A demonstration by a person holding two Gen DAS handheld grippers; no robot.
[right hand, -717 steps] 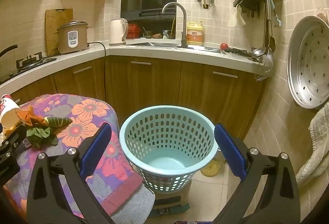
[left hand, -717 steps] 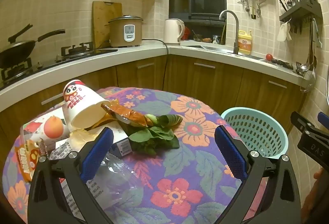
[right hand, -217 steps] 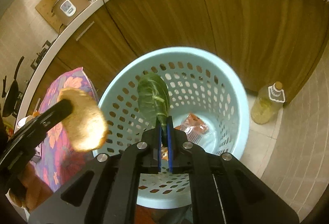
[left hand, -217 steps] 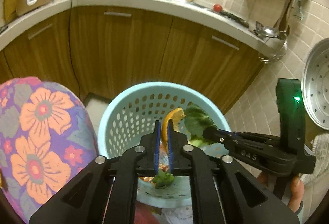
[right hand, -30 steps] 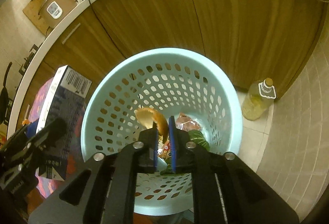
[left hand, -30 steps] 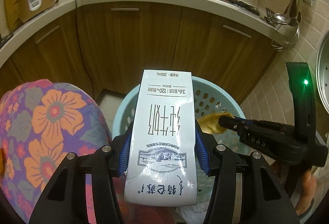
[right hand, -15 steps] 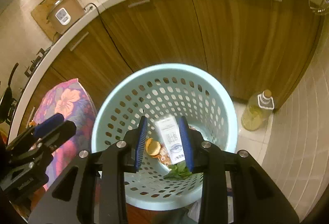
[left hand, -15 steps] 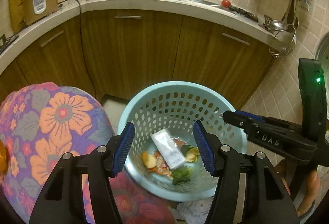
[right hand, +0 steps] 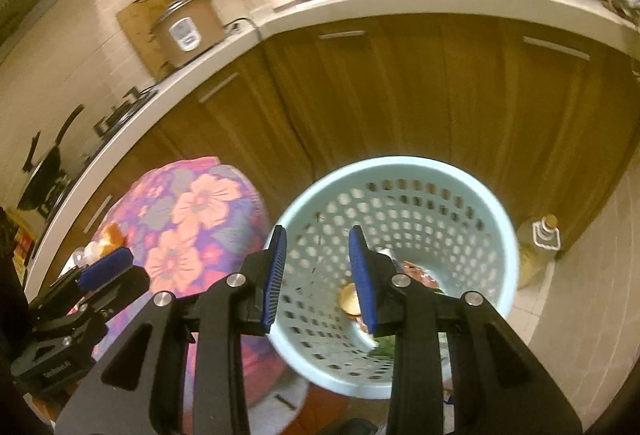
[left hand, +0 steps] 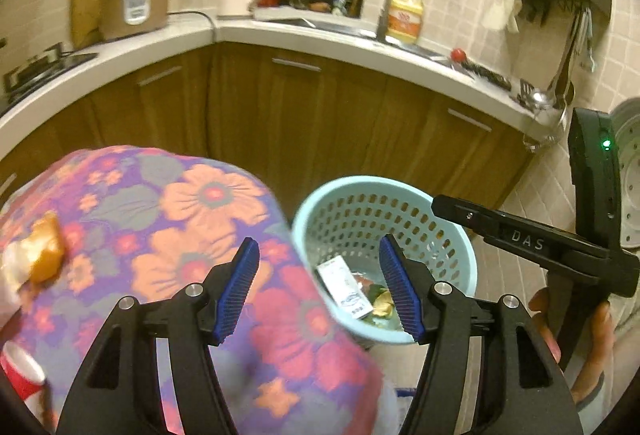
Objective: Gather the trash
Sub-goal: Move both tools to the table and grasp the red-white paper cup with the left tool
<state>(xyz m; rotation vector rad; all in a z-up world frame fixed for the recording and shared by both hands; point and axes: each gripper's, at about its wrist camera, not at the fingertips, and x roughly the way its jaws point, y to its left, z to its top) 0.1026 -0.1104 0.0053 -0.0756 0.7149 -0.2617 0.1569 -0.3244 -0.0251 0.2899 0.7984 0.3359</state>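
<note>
A light blue perforated basket [left hand: 360, 181] [right hand: 400, 161] stands on the floor beside the flower-cloth table [left hand: 180, 215]. In it lie a white milk carton [left hand: 346, 293], an orange peel [right hand: 348, 301] and green leaves. My left gripper [left hand: 318, 247] hangs over the table edge and basket rim, its jaws opening with nothing between them. My right gripper [right hand: 317, 235] hovers above the basket, open and empty. An orange-brown scrap [left hand: 44, 255] and a red-and-white cup [left hand: 20, 375] lie on the table at the left.
An oil bottle [right hand: 536, 247] stands on the tiled floor right of the basket. Brown cabinets [left hand: 304, 123] and a white counter curve behind. A rice cooker [left hand: 134, 1] sits on the counter. A hand [left hand: 592, 355] holds the right gripper's handle.
The left gripper let the milk carton fall into the basket and the right dropped its peel. Both have since risen, and the left has swung toward the table.
</note>
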